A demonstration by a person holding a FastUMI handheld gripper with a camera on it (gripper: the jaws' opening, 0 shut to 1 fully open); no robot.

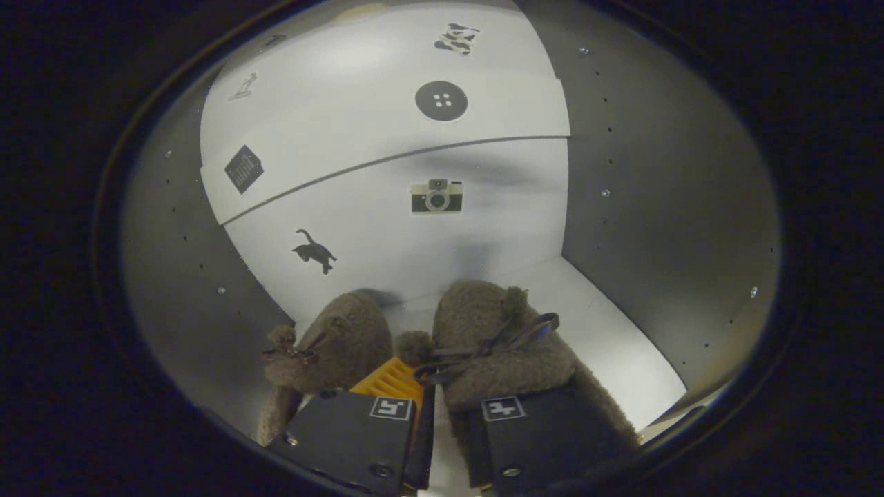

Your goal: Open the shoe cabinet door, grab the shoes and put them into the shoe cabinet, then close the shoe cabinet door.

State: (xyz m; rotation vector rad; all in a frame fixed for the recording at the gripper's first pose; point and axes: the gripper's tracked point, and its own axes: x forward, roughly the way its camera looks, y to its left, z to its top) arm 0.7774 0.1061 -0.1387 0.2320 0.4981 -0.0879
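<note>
A pair of fuzzy brown shoes with small bows sits just ahead of my fingers, the left shoe [342, 342] and the right shoe [494, 331] side by side. My gripper [427, 404] is shut on the shoes, pinching their inner edges in the narrow gap between the fingers. The shoes are inside the shoe cabinet, over its white shelf floor [615, 338], toes pointing at the white back panel [387, 228]. I cannot tell if their soles rest on the floor. The cabinet door is hidden from here.
Grey side walls with rows of small holes close in on the left [186, 276] and the right [663, 207]. The back panel carries stickers: a button [441, 101], a camera [436, 196] and a cat [314, 251]. Free floor lies right of the shoes.
</note>
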